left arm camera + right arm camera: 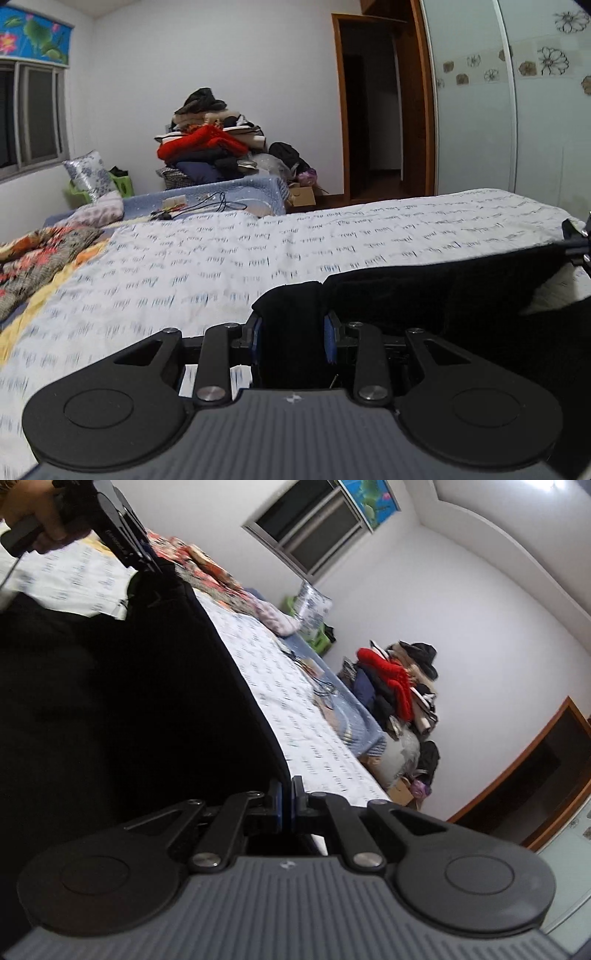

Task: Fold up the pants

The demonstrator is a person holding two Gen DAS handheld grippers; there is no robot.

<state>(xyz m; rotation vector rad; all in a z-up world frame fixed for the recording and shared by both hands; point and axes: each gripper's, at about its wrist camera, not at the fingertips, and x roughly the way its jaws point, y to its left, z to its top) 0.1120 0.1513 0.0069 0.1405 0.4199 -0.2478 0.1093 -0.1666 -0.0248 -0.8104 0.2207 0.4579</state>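
The black pants (443, 295) hang stretched between my two grippers above the bed's white quilt with blue writing (221, 266). My left gripper (293, 339) is shut on a bunched corner of the pants, with cloth filling the gap between its blue pads. My right gripper (286, 805) is shut on the pants' other edge (129, 709), its pads nearly together. The right gripper shows at the right edge of the left wrist view (580, 240). The left gripper shows at the top left of the right wrist view (147, 559), held in a hand.
A floral blanket (40, 254) lies at the bed's left. A blue mat with cables (218, 203) and pillows (88, 177) are at the far end. A pile of clothes (210, 144) stands against the wall. A doorway (373, 110) and a wardrobe (517, 110) are on the right.
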